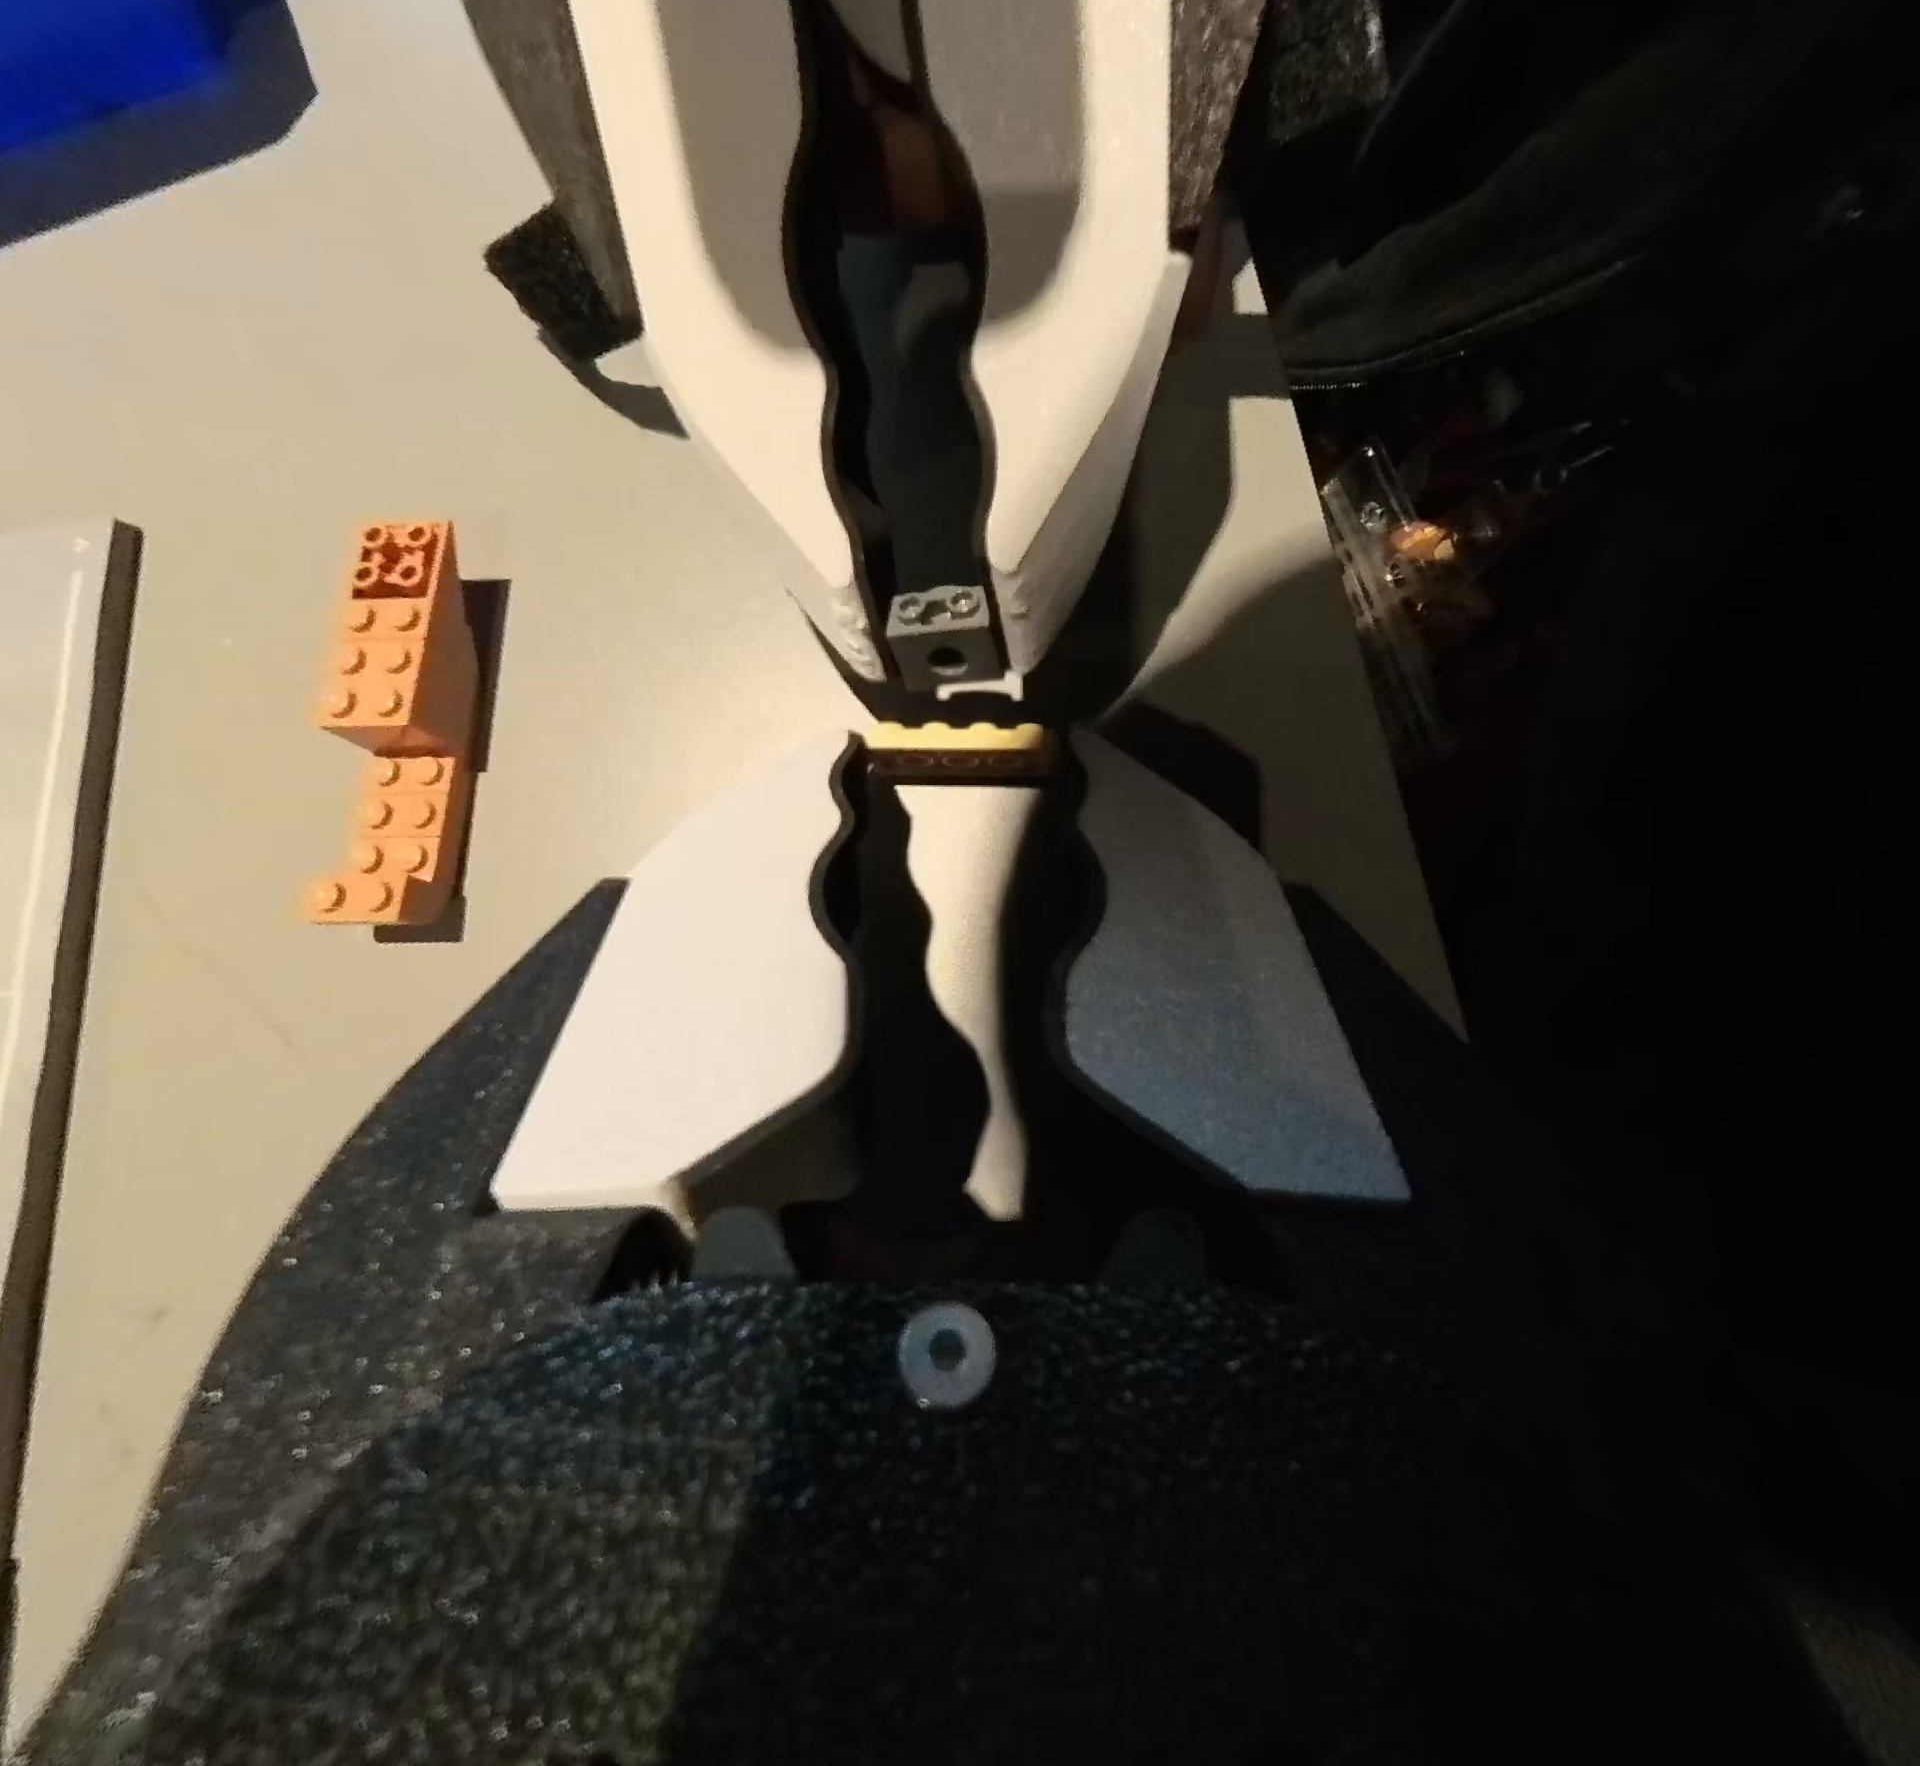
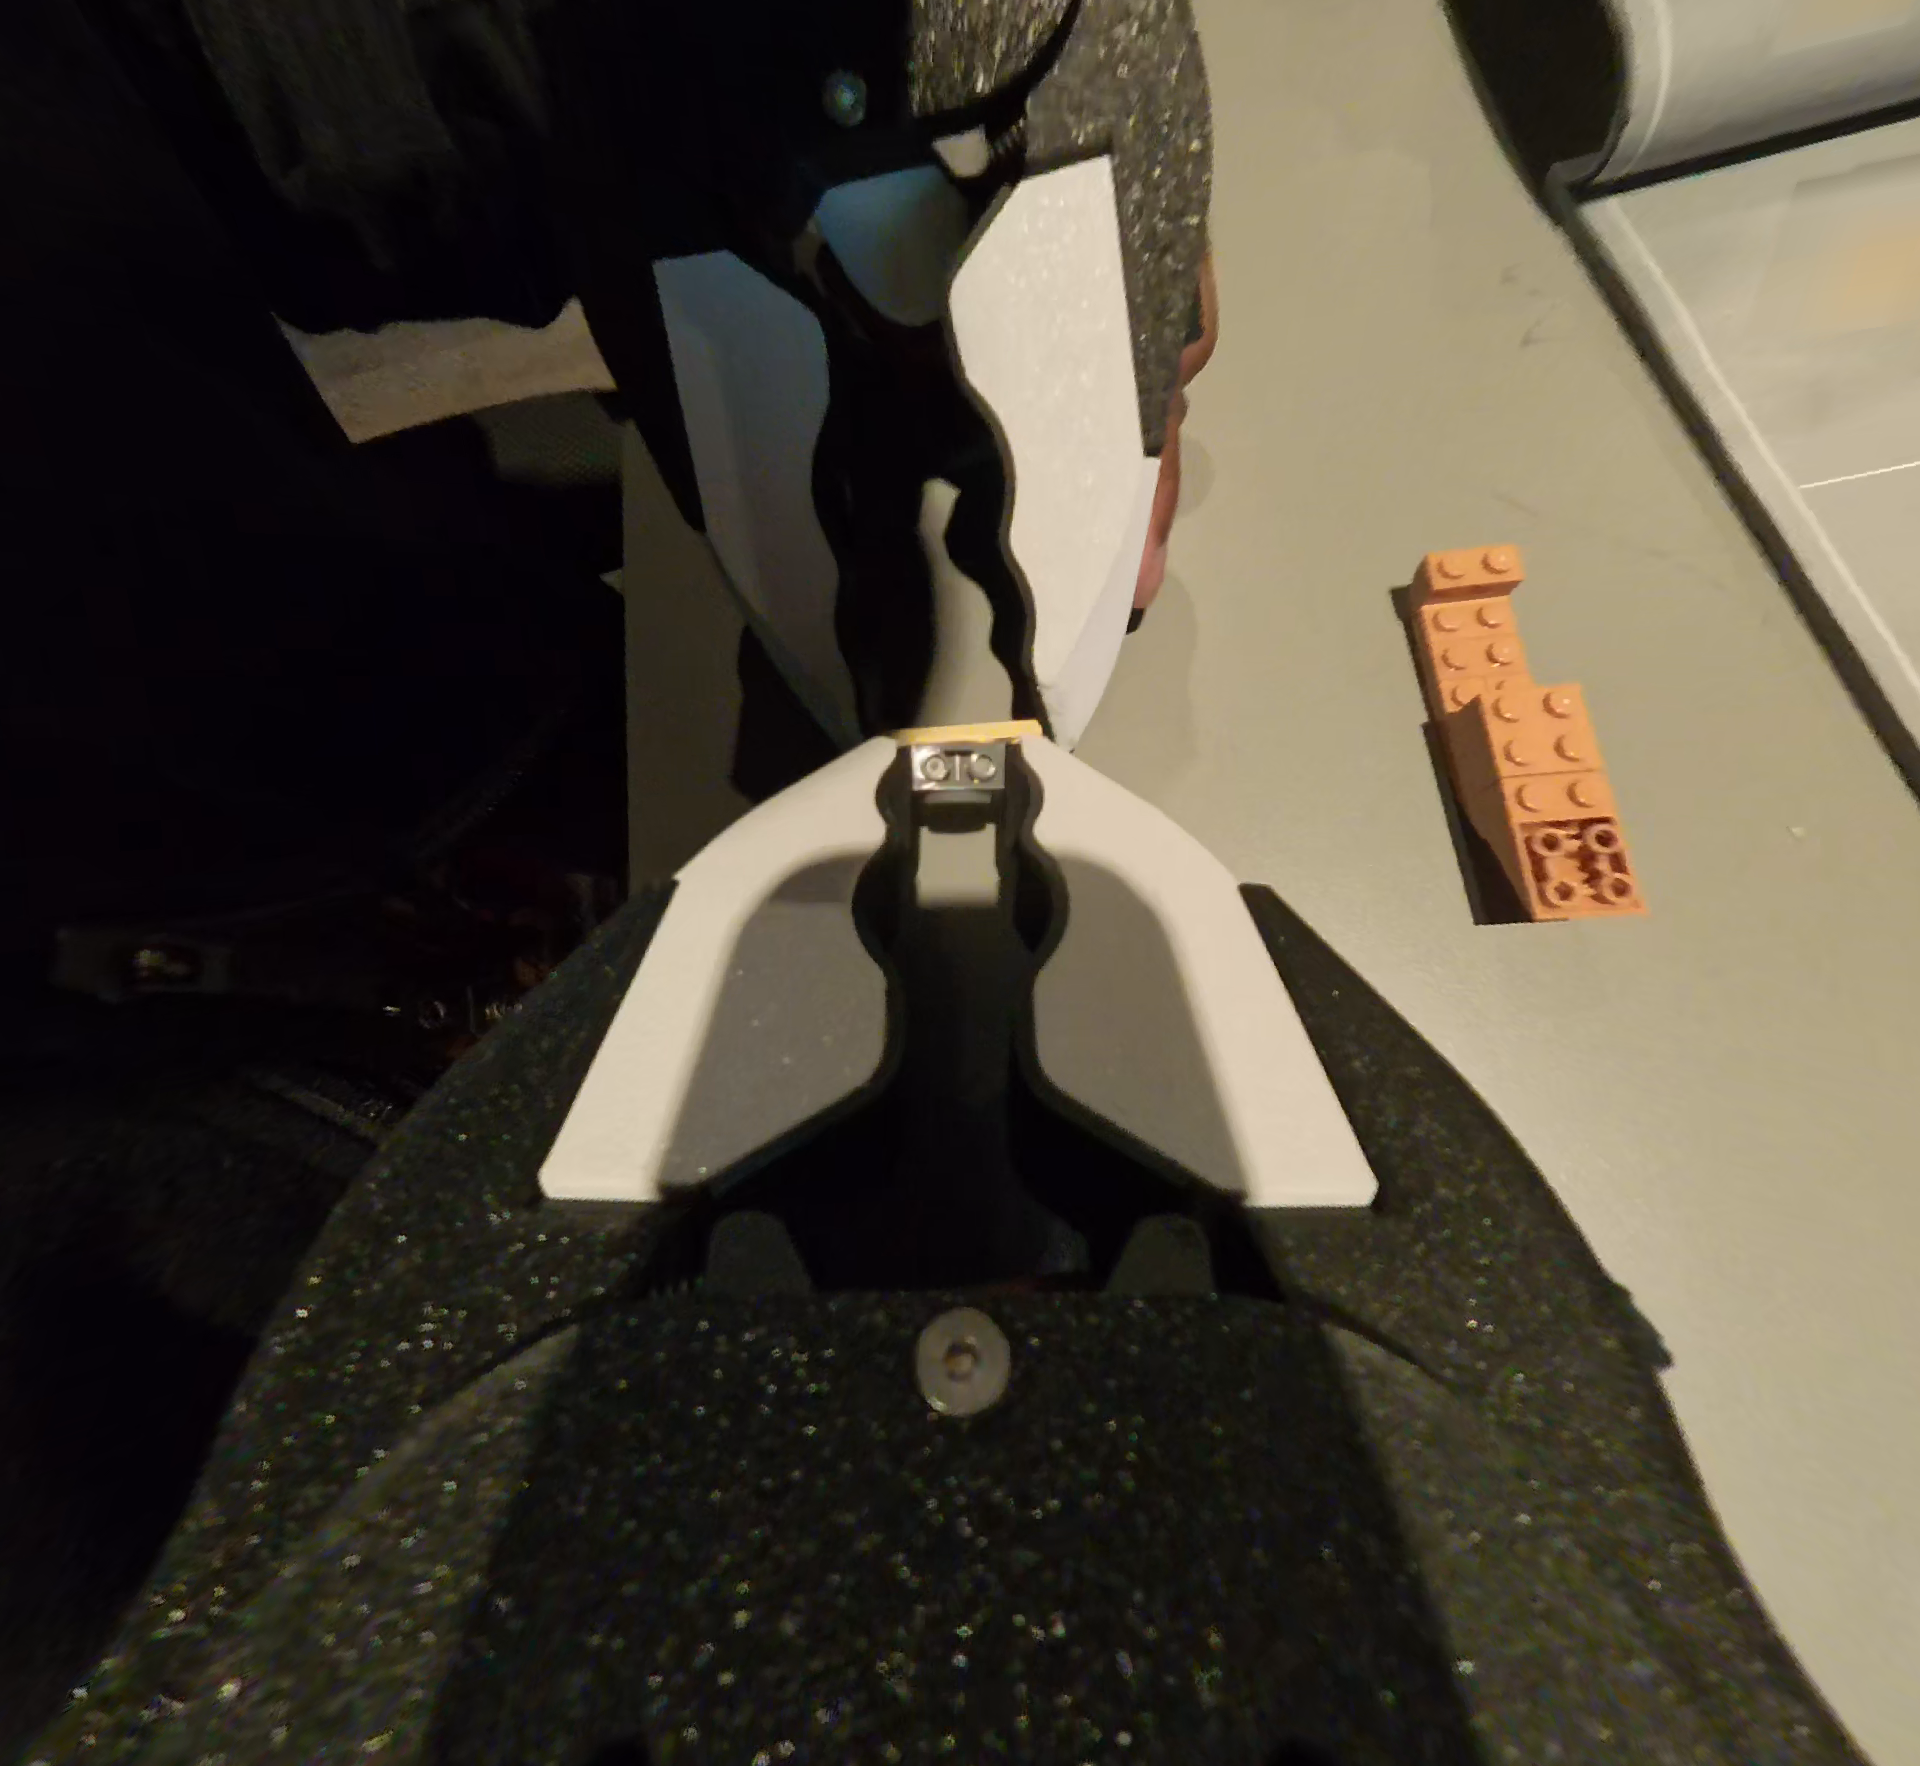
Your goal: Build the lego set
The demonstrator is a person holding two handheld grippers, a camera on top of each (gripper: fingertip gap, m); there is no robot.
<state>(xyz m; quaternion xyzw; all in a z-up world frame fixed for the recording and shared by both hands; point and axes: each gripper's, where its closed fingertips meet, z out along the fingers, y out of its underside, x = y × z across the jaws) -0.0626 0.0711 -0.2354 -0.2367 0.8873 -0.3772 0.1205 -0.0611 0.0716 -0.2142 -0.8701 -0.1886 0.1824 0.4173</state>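
Observation:
My left gripper [image 1: 954,758] is shut on a tan plate [image 1: 956,740], held flat between its fingertips. My right gripper [image 2: 958,776] is shut on a small grey brick [image 2: 958,769] with two studs. The two grippers face each other tip to tip above the table. In the left wrist view the grey brick [image 1: 940,627] sits just beyond the tan plate, with a small white piece between them. In the right wrist view the tan plate [image 2: 966,731] lies right against the grey brick. An orange brick assembly [image 1: 400,719] lies on the table to the left; it also shows in the right wrist view [image 2: 1522,740].
A blue bin [image 1: 114,2] stands at the far left corner. A pale tray with a dark rim [image 1: 78,885] lies left of the orange assembly, and it shows at the right in the right wrist view [image 2: 1766,428]. A person's dark clothing [image 1: 1662,573] fills the right side. My left and right fingertips are right by each other.

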